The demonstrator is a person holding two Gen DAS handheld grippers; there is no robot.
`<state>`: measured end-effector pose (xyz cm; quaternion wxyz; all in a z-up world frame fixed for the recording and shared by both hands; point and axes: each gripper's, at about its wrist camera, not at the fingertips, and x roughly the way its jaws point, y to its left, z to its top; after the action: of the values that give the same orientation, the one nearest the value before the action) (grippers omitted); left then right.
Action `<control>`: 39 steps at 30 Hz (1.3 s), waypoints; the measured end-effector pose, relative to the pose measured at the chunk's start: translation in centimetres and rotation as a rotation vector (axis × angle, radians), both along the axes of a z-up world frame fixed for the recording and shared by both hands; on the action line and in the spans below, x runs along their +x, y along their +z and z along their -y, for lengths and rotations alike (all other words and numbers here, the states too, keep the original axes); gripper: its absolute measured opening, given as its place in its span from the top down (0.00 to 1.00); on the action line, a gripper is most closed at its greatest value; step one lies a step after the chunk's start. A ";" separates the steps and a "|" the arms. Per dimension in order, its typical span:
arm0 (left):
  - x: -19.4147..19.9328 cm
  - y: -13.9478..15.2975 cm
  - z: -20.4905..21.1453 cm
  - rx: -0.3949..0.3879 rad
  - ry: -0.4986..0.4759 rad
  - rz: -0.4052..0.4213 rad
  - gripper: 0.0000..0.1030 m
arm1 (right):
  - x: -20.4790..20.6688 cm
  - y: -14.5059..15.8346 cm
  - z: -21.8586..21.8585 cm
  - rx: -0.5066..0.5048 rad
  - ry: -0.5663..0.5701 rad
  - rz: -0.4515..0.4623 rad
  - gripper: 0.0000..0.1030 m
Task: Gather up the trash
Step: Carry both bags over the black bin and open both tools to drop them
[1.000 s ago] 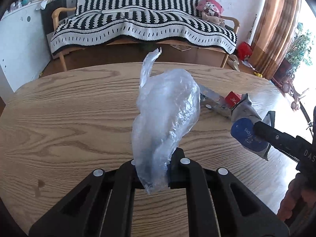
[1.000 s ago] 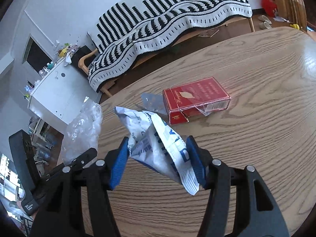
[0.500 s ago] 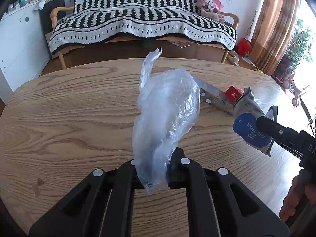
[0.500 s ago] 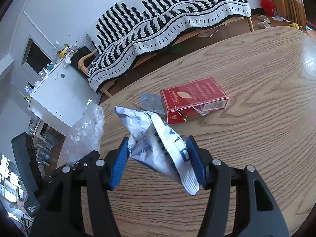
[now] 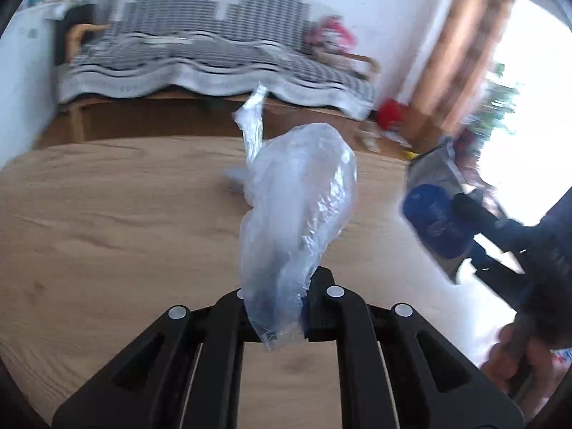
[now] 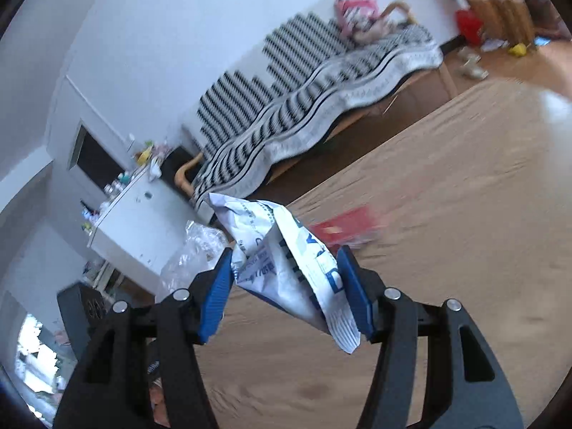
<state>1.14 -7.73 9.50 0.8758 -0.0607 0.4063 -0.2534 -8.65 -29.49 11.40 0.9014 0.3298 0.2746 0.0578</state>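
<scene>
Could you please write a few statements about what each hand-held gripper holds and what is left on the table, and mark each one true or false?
1. The left hand-held gripper is shut on a clear plastic bag. True.
2. The right hand-held gripper is open and holds nothing. False: its blue pads clamp a crumpled white and blue wrapper.
3. A red box lies on the wooden table. True.
4. The red box is held between the fingers of the right hand-held gripper. False: it lies on the table beyond the wrapper.
5. A striped blanket covers the sofa behind the table. True.
</scene>
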 end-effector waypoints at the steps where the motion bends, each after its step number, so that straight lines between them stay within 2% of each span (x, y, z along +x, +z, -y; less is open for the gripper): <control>1: -1.7 0.1 2.0 -0.006 -0.052 -0.004 0.92 | -2.5 0.3 1.8 -0.018 -0.040 -0.003 0.44; 4: -8.4 0.2 9.4 0.012 -0.244 -0.008 0.92 | -9.9 1.5 7.7 -0.054 -0.165 -0.006 0.44; 6: -12.0 -0.3 12.8 0.017 -0.329 -0.029 0.92 | -15.9 2.2 11.9 -0.074 -0.267 -0.014 0.44; 9: -17.6 -2.2 18.2 0.000 -0.472 -0.112 0.92 | -22.4 1.7 15.9 -0.057 -0.350 -0.039 0.44; 10: -19.1 -3.1 19.6 -0.008 -0.509 -0.148 0.92 | -24.9 1.0 17.2 -0.059 -0.384 -0.058 0.44; 12: -22.7 -6.2 23.1 0.046 -0.577 -0.220 0.92 | -28.5 -1.0 19.0 -0.047 -0.432 -0.098 0.44; 15: -26.6 -11.6 26.6 0.196 -0.679 -0.303 0.92 | -33.0 -8.4 20.7 0.076 -0.454 -0.238 0.43; 18: -29.1 -18.4 27.9 0.352 -0.732 -0.432 0.94 | -35.4 -17.2 20.9 0.285 -0.432 -0.385 0.44; 19: -29.0 -18.9 28.0 0.352 -0.731 -0.462 0.94 | -36.5 -20.0 21.1 0.368 -0.452 -0.409 0.44; 20: -28.9 -18.5 28.3 0.323 -0.738 -0.448 0.94 | -37.1 -21.1 21.3 0.395 -0.466 -0.418 0.44; 21: -29.0 -18.1 28.4 0.347 -0.730 -0.396 0.94 | -37.5 -22.0 21.6 0.415 -0.479 -0.429 0.44; 22: -28.9 -18.2 28.4 0.361 -0.722 -0.381 0.94 | -37.7 -22.8 22.0 0.426 -0.485 -0.439 0.44; 24: -28.8 -19.4 28.3 0.366 -0.708 -0.435 0.94 | -37.3 -23.1 22.1 0.405 -0.479 -0.450 0.44; 25: -28.6 -19.5 28.3 0.366 -0.704 -0.437 0.94 | -36.8 -23.0 22.0 0.381 -0.468 -0.457 0.44; 29: -28.9 -19.4 28.5 0.360 -0.705 -0.427 0.94 | -35.5 -22.7 21.2 0.360 -0.442 -0.456 0.44; 39: -29.0 -18.0 28.5 0.349 -0.760 -0.392 0.94 | -36.4 -23.0 22.1 0.373 -0.466 -0.470 0.44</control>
<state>-27.83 -36.26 -8.47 0.6245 0.1942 0.5942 -0.4682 -45.03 -51.55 -11.61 0.7272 0.5460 0.3763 -0.1772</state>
